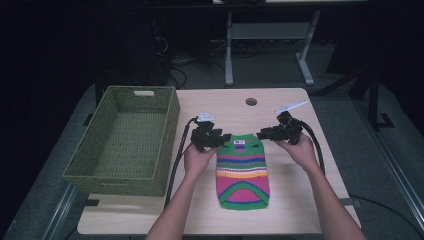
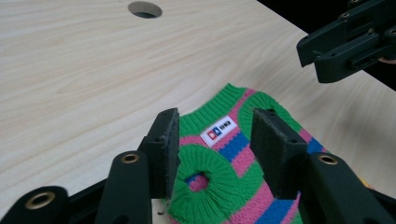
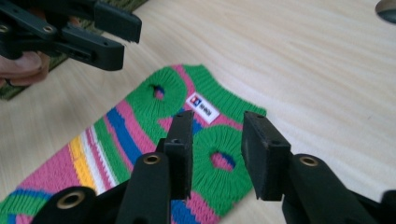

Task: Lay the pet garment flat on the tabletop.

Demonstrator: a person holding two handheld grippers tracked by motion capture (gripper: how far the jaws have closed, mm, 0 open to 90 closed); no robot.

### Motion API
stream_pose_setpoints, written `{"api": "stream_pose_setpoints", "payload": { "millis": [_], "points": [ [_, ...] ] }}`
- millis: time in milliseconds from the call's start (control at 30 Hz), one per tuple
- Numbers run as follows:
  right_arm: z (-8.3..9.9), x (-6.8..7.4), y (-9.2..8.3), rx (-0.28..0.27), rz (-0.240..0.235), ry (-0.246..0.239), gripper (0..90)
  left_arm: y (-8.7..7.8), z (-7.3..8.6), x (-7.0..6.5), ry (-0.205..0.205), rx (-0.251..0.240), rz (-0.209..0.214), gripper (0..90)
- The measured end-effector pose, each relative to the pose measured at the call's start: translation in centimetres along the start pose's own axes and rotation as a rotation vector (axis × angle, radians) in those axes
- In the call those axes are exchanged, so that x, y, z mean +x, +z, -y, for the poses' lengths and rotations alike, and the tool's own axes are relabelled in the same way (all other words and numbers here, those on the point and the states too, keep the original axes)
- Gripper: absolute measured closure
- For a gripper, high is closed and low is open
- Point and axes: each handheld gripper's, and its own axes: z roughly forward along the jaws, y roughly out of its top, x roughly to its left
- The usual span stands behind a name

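Note:
A small knitted sweater (image 1: 243, 175), striped green, pink, blue, yellow and white, lies flat on the light wood table (image 1: 295, 205), neck end away from the person. My left gripper (image 1: 225, 139) sits at its top left corner and my right gripper (image 1: 262, 134) at its top right corner. In the left gripper view the sweater (image 2: 233, 149) has one green armhole between the open jaws of my left gripper (image 2: 215, 119), and the pads stand apart from the knit. In the right gripper view my right gripper (image 3: 219, 119) is open over the other armhole of the sweater (image 3: 140, 126).
A green wicker basket (image 1: 120, 180) stands on the left part of the table, beside the left hand. A round cable hole (image 1: 251, 101) is in the table's far edge. Cables trail from both grippers. Dark floor and a desk frame lie beyond.

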Motion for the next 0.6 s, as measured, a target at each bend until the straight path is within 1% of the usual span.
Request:
{"api": "stream_pose_setpoints", "payload": {
  "millis": [33,67,100,133,200,267,300,333,400,467,533,600],
  "points": [
    [0.2,0.1,0.0,0.008,0.0,0.001,61.3,-0.1,0.1,-0.1,-0.002,0.005,0.006,50.7],
    [0.3,0.3,0.0,0.019,0.002,-0.002,59.4,-0.2,0.1,-0.2,-0.011,0.017,0.035,52.3],
    [0.5,0.5,-0.1,0.028,0.002,-0.008,58.8,-0.3,0.3,-0.3,-0.017,0.032,0.053,55.6],
    [0.8,0.8,-0.2,0.036,0.008,-0.026,58.4,-0.4,0.5,-0.4,-0.008,0.043,0.053,56.1],
    [1.1,1.2,-0.3,0.055,0.012,-0.047,58.0,-0.6,0.9,-0.6,0.011,0.061,0.045,56.1],
    [1.4,1.7,-0.4,0.074,0.004,-0.056,58.5,-0.7,1.4,-0.8,0.004,0.07,0.06,56.7],
    [1.7,1.8,-0.5,0.073,0.004,-0.068,58.9,-0.8,1.6,-0.9,0.007,0.075,0.06,56.7],
    [2.0,2.1,-0.6,0.074,-0.003,-0.068,59.2,-0.9,1.7,-1.2,0.016,0.079,0.062,57.2],
    [2.6,2.5,-0.6,0.09,-0.002,-0.082,60.4,-1.2,2.0,-1.7,0.041,0.089,0.07,60.6],
    [3.2,2.8,-0.7,0.095,-0.013,-0.093,64.2,-1.5,2.3,-2.2,0.053,0.102,0.103,67.8],
    [3.9,3.3,-0.8,0.106,-0.019,-0.102,65.9,-1.7,2.7,-2.5,0.066,0.122,0.107,68.7],
    [4.5,3.7,-1.0,0.111,-0.03,-0.109,67.9,-2.0,3.2,-2.9,0.075,0.129,0.112,69.6]
  ]
}}
